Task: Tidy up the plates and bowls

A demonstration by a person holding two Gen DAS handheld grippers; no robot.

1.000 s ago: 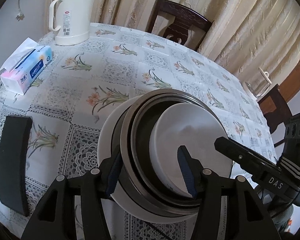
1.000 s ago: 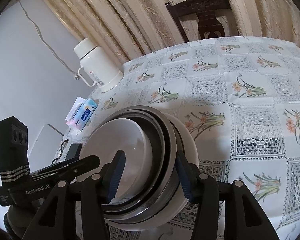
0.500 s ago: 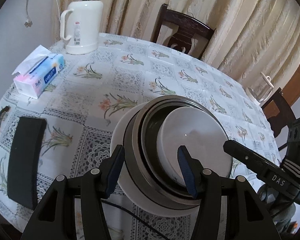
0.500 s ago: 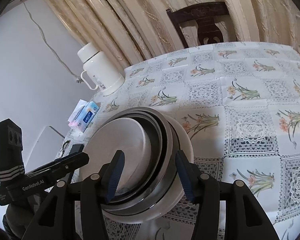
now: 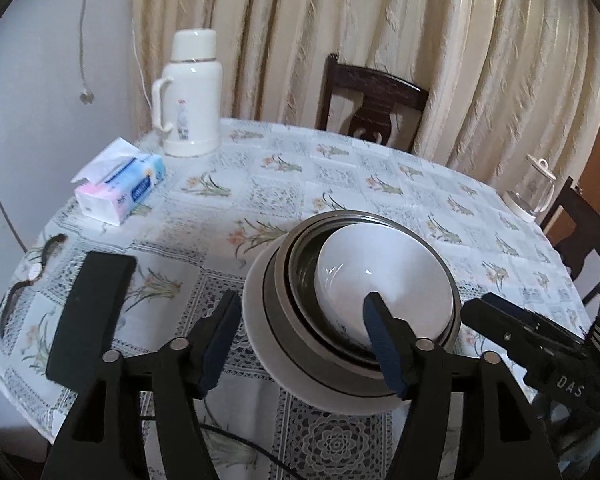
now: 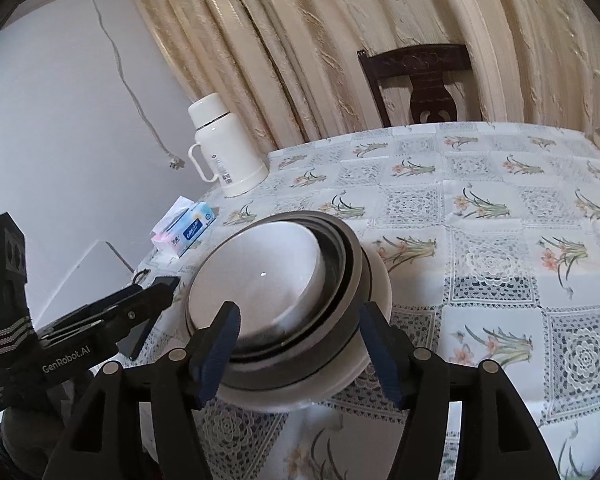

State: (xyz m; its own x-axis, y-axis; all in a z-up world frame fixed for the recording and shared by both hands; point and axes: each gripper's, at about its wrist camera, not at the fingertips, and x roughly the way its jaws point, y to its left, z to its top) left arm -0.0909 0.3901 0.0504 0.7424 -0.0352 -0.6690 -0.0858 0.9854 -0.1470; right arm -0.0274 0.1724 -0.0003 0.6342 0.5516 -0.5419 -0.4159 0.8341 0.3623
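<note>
Left gripper (image 5: 300,344): jaws spread wide, holding nothing. Its right pad overlaps the near rim of the bowl stack in the left wrist view; contact cannot be judged. Left pad is clear of the stack.

Right gripper (image 6: 298,346): jaws likewise spread wide, empty, pads flanking the stack's near side; whether they touch it cannot be told.

Stack (image 5: 352,312) sits on the table (image 5: 340,184) near its front edge: white bowl (image 5: 384,276) innermost, nested in steel bowls (image 5: 284,280), all inside a larger white bowl (image 5: 260,320) at the bottom.

Black flat object (image 5: 88,316) lies near the table's left edge. Tissue pack (image 5: 120,188) beyond it, white thermos (image 5: 190,96) at the far-left edge. Dark wooden chair (image 5: 374,102) beyond the far edge, against cream curtains (image 5: 380,20). Glass kettle (image 5: 534,188) at the far-right edge.
</note>
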